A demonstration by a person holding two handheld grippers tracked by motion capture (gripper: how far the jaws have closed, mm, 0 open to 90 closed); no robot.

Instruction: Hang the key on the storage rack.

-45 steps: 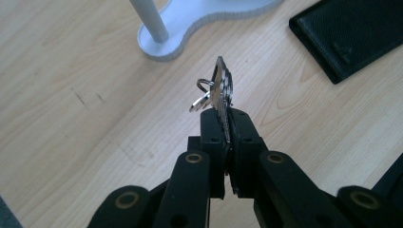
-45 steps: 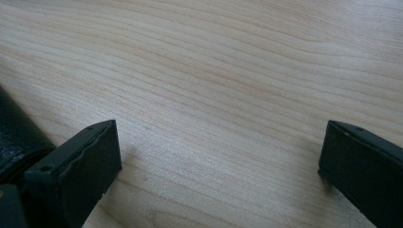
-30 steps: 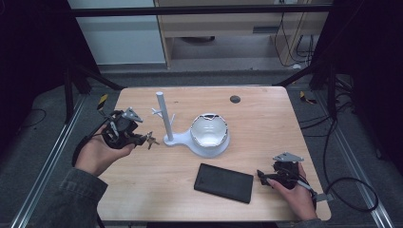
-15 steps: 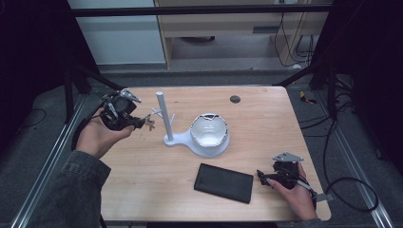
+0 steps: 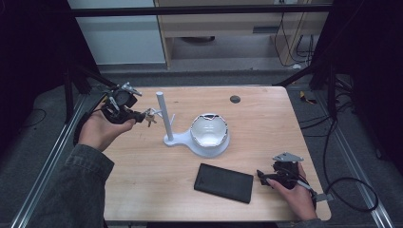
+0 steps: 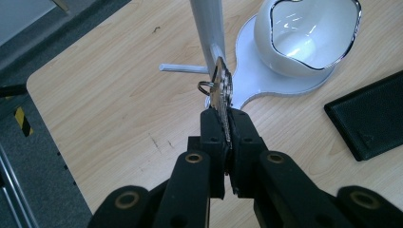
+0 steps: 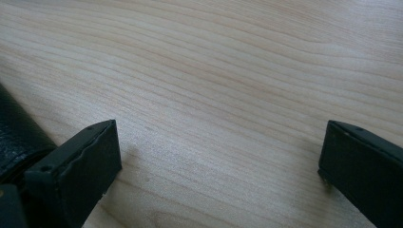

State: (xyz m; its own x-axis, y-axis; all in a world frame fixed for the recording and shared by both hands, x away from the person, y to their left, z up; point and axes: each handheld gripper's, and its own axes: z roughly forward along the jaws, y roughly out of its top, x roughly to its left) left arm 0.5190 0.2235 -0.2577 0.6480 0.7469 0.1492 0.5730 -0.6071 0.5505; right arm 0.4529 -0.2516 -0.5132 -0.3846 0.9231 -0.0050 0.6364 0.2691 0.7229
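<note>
Between the closed jaws of the left gripper (image 6: pixel 227 126): a bunch of keys (image 6: pixel 219 90), held above the table (image 5: pixel 266 118) just beside the white stand (image 5: pixel 164 118), close to its side peg (image 6: pixel 183 68). Beyond the post: white bowl (image 5: pixel 209 133) on the stand's base; black case (image 5: pixel 223 183) nearer the person. Right gripper (image 7: pixel 218 156): jaws wide apart, empty, resting on the table beside the case.

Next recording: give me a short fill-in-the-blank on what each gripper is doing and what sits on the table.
1. The left gripper is shut on a bunch of ____.
2. The right gripper rests on the table with its jaws ____.
3. The white stand shares its base with a white ____.
4. The flat case near the right gripper is ____ in colour.

Missing words: keys; open; bowl; black
</note>
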